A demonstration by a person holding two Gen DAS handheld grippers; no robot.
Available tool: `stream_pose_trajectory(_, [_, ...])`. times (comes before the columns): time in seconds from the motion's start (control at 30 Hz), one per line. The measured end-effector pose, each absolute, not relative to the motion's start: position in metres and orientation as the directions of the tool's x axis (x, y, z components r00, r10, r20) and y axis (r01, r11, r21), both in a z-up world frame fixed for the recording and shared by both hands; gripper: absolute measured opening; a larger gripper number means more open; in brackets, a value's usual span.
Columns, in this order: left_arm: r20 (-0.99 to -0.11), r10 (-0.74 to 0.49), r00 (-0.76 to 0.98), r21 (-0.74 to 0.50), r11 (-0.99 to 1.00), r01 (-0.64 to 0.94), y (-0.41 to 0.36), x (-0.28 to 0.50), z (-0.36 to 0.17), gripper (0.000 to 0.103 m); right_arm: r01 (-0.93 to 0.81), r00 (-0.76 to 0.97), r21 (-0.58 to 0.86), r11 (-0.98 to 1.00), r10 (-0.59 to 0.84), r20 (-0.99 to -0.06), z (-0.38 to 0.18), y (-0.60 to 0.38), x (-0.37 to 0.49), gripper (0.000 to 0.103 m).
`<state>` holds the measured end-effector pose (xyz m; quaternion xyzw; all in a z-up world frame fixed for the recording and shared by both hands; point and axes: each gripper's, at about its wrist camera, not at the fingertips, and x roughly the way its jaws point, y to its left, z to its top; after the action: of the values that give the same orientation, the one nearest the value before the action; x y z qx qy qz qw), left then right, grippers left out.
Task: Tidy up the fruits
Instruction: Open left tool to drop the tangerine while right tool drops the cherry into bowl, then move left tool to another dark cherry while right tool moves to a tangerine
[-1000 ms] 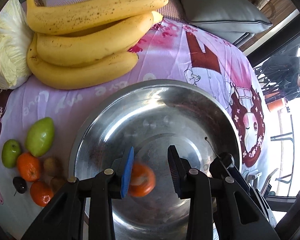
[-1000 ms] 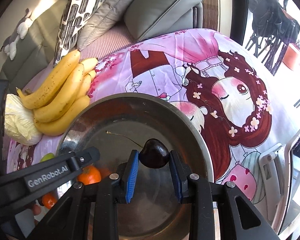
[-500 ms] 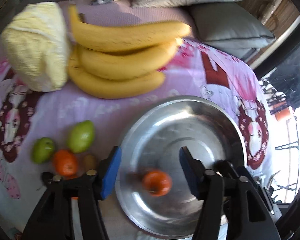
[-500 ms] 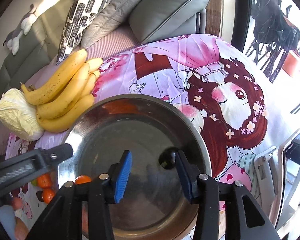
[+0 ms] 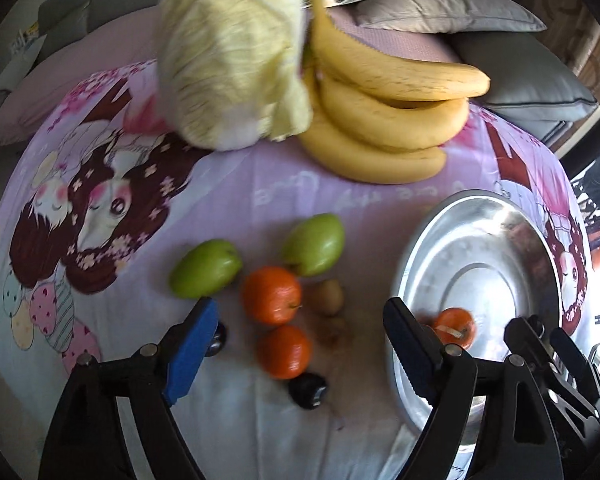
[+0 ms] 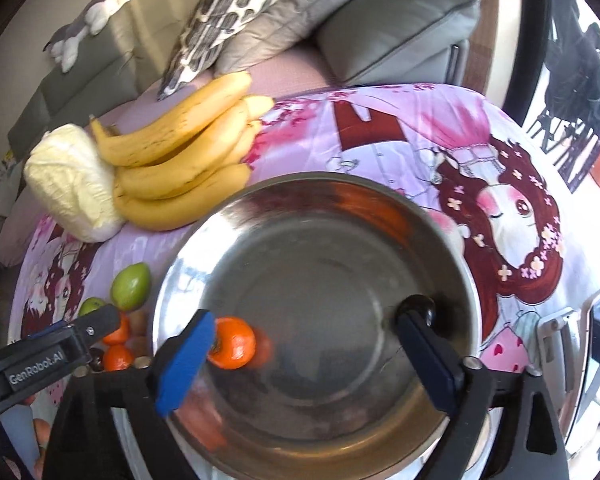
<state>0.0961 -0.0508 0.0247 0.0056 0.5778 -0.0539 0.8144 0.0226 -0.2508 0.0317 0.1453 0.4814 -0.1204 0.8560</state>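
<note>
Right wrist: tangerine [image 6: 232,342] in bowl [image 6: 440,232]

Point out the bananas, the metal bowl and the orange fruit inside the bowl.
bananas [image 5: 384,120], left wrist view, middle of the bunch.
metal bowl [image 6: 324,280], right wrist view, bare inner wall.
orange fruit [image 6: 234,342], right wrist view, its middle, inside the bowl.

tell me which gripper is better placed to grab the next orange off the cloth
Left. The left gripper hangs open right over the two loose oranges beside the green fruits, while the right gripper is open over the round steel bowl.
</note>
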Motion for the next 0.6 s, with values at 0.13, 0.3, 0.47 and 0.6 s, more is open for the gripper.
stream_pose_trajectory(0.13, [-0.936,-0.081,0.344,-0.059,0.996,0.073,-0.037,0.094,0.024,0.085,0.297,0.516,0.14,0.945,-0.036,-0.856,0.032,-0.234,0.026,0.103])
stream_pose_trajectory(0.3, [-0.923,-0.05,0.381,-0.028,0.998,0.064,-0.026,0.091,0.028,0.085,0.247,0.517,0.173,0.954,0.021,-0.856,0.031,-0.214,0.032,0.103])
stream_pose_trajectory(0.47, [-0.902,-0.013,0.431,0.004,0.999,0.04,-0.012,0.091,0.035,0.085,0.221,0.553,0.171,0.96,0.021,-0.833,0.035,-0.194,0.032,0.103])
stream_pose_trajectory(0.6, [-0.893,-0.008,0.45,-0.002,1.0,0.015,0.0,0.092,0.04,0.085,0.217,0.567,0.146,0.965,-0.003,-0.824,0.038,-0.185,0.032,0.103])
